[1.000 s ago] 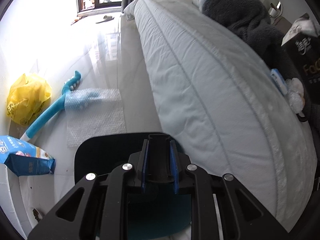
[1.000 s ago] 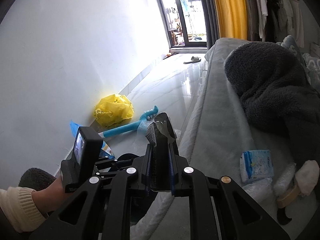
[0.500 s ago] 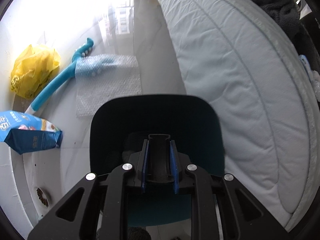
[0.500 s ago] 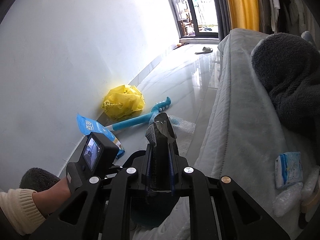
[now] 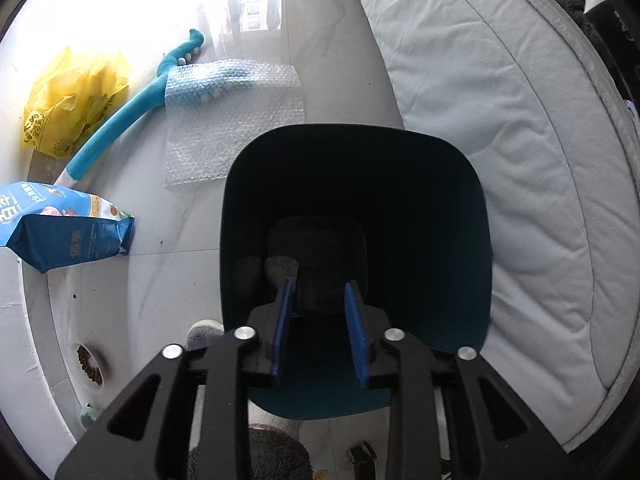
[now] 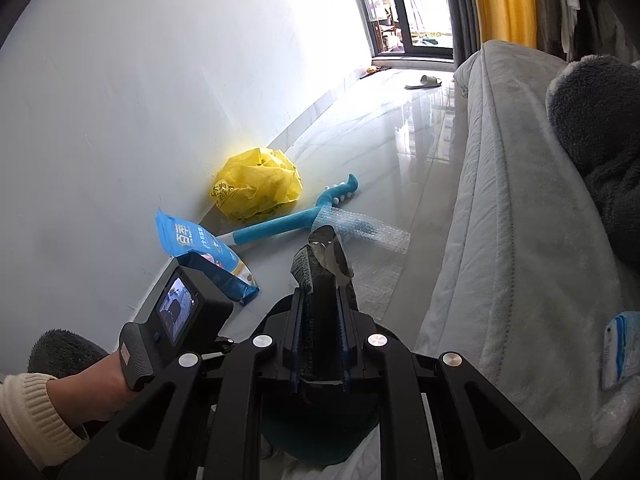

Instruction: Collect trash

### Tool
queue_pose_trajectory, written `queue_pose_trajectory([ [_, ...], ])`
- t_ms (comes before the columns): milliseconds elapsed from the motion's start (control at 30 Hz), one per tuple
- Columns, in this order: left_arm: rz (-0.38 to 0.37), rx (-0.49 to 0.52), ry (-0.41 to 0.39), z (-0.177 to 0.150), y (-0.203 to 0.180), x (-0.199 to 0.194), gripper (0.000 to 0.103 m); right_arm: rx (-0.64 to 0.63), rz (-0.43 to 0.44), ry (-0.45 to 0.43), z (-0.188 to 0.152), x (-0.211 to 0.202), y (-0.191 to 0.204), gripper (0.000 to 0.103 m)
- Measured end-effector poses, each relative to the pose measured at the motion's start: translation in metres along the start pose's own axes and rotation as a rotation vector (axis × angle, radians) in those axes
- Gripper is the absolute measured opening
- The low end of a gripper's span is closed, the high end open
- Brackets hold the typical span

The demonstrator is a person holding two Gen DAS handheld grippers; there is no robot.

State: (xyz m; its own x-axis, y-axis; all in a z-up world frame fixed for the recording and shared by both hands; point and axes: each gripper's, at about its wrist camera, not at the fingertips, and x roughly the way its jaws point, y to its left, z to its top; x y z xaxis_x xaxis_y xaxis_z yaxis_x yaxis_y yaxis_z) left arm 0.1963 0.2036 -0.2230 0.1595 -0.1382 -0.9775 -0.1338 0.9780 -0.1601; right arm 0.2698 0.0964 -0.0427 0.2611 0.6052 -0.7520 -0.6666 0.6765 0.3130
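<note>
A dark teal trash bin (image 5: pixel 476 216) stands on the floor beside the bed. My left gripper (image 5: pixel 319 292) hangs over its mouth with the fingers apart and nothing between them; a grey scrap (image 5: pixel 280 266) lies at the bin's bottom. My right gripper (image 6: pixel 319 300) is shut on a dark crumpled wrapper (image 6: pixel 322 258) and holds it above the bin (image 6: pixel 320 436), whose rim shows under the fingers. The left gripper's body and camera (image 6: pixel 176 316) show at the left of the right wrist view.
On the floor by the wall lie a yellow plastic bag (image 5: pixel 72 92), a blue snack bag (image 5: pixel 60 228), a blue foam stick (image 5: pixel 120 124) and a bubble wrap sheet (image 5: pixel 236 120). The grey mattress (image 5: pixel 520 140) is at the right. A tissue pack (image 6: pixel 622 348) lies on the bed.
My left gripper has opened over the bin and moved further above its mouth. My right gripper has moved left toward the bin with the wrapper still held.
</note>
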Motion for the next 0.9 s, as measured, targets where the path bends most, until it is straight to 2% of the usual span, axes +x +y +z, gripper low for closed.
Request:
queue_pose_trajectory([
  [67, -0.004, -0.01, -0.001, -0.001, 0.004, -0.002, 0.046, 0.001, 0.012, 0.012, -0.001, 0.006, 0.002, 0.015],
  [200, -0.02, -0.025, -0.024, -0.002, 0.011, -0.011, 0.055, -0.008, 0.01, 0.039, -0.003, 0.017, 0.006, 0.015],
  [267, -0.028, -0.022, -0.053, -0.002, 0.013, -0.019, 0.063, -0.005, 0.006, 0.054, -0.004, 0.024, 0.007, 0.015],
  [333, -0.032, -0.015, -0.088, -0.002, 0.013, -0.028, 0.067, 0.004, 0.0, 0.07, -0.006, 0.031, 0.005, 0.015],
  [633, -0.023, -0.005, -0.234, -0.002, 0.021, -0.066, 0.077, 0.027, -0.019, 0.169, -0.02, 0.067, 0.005, 0.015],
  [767, 0.007, 0.011, -0.3, -0.003, 0.023, -0.081, 0.077, 0.028, -0.024, 0.198, -0.024, 0.079, 0.007, 0.015],
  [900, -0.006, 0.003, -0.374, -0.006, 0.03, -0.1, 0.078, 0.039, -0.032, 0.238, -0.028, 0.092, 0.006, 0.015],
])
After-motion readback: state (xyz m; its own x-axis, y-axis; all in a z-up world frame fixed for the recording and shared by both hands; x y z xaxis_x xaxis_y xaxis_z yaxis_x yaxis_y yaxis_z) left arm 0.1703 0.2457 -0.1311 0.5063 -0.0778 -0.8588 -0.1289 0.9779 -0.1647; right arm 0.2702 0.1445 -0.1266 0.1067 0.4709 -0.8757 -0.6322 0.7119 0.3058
